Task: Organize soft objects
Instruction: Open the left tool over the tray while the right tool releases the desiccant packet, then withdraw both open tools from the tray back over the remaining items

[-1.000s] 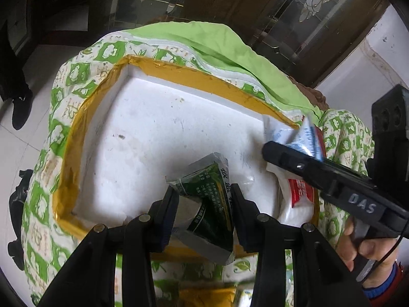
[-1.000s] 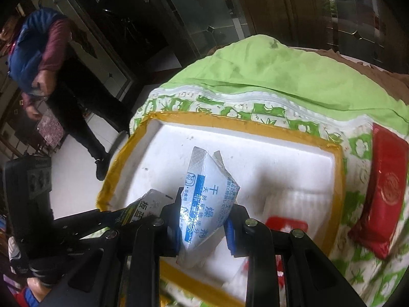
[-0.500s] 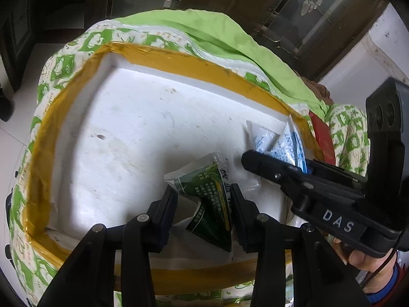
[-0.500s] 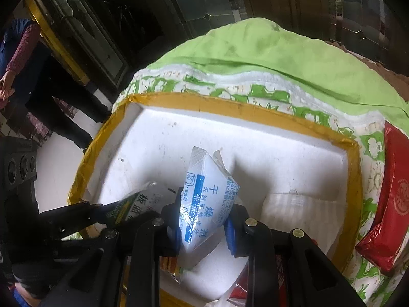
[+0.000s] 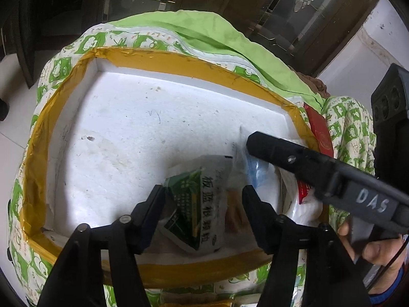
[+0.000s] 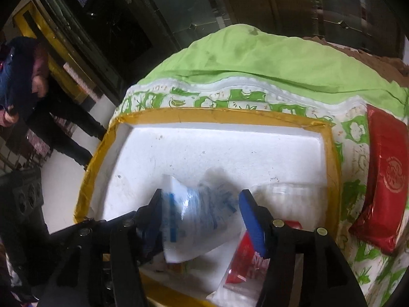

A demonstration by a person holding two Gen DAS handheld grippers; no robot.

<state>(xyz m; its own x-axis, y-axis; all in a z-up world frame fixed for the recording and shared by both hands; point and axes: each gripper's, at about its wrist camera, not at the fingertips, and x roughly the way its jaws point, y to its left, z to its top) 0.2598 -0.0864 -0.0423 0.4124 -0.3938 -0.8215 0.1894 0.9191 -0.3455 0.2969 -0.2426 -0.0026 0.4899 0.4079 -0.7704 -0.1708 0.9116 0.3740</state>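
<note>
Green cloth covers the bed under your white foam tray (image 5: 122, 128). Both claws are opening to drop their soft packs inside: left gripper (image 5: 202, 199) frees the green packet (image 5: 194, 204), right gripper (image 6: 200, 204) the blue packet (image 6: 202, 209).

A: Both views: strong fisheye, black vignette at the corners, straight edges of the foam tray (image 5: 184, 58) bowed into curves.

B: Light soft and even, daylight-like; the white wall (image 5: 358, 58) upper right in the left view nearly blown out. The dark doors behind are underexposed.

A: Left view sharp. In the right view the blue-and-white sachet (image 6: 202, 212) is motion-smeared, print unreadable.

B: Grey soft shadow on the foam just behind that sachet. Mild glare on the red packet (image 6: 386, 179).
</note>
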